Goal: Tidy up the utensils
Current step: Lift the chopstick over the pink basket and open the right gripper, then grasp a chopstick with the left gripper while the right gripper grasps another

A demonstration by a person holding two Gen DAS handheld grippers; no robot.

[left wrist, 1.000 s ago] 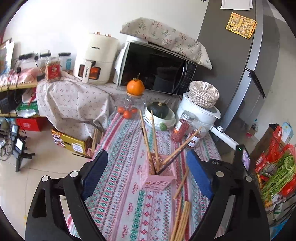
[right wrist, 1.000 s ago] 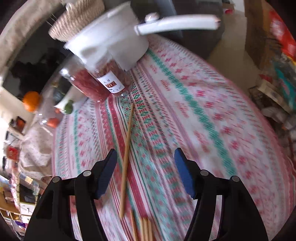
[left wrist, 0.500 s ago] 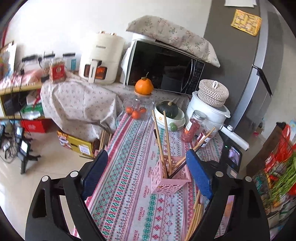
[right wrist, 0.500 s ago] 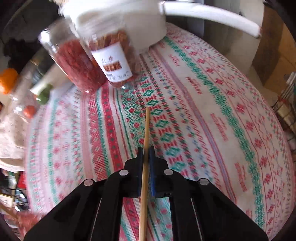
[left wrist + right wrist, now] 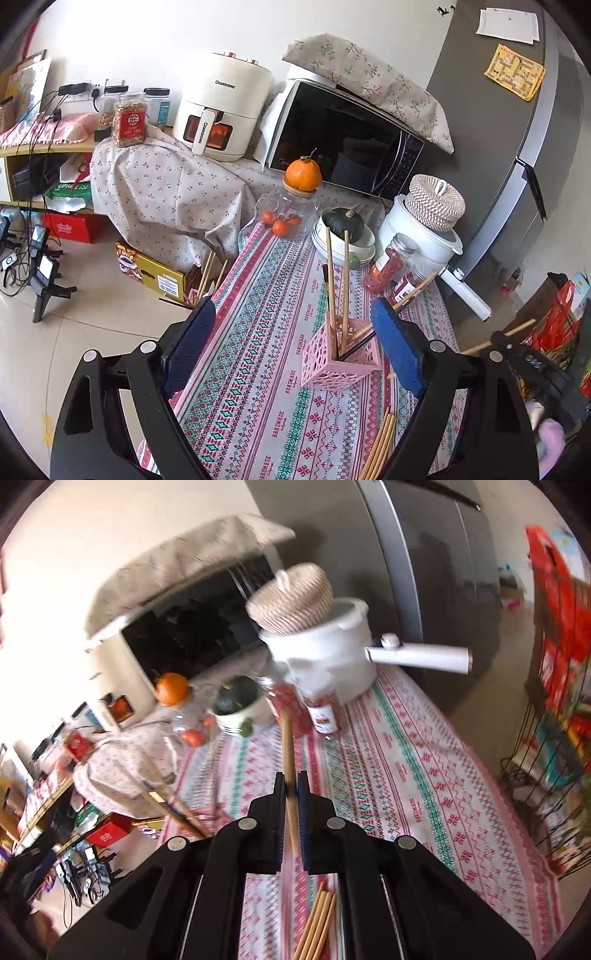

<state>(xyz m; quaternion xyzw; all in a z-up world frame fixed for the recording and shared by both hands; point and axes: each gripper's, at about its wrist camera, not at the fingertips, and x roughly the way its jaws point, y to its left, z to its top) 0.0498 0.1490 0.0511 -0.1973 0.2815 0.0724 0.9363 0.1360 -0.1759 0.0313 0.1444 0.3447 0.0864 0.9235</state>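
Right gripper [image 5: 291, 794], clamped shut on one chopstick [image 5: 288, 753] above the desk [image 5: 406, 775], and left gripper [image 5: 291, 343], wide open and empty before the pink holder [image 5: 340, 362]; the thin, off-centre stick may pivot and miss the holder.

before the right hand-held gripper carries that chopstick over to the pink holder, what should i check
1. Grip: right hand-held gripper shut on the chopstick: ok.
2. Chopstick off the tablecloth: ok.
3. Pink holder upright: ok.
4. Room in the holder beside the chopsticks already in it: cannot tell.
5. Left hand-held gripper open, apart from the holder: ok.
6. Loose chopsticks left on the cloth: not ok, more to collect.
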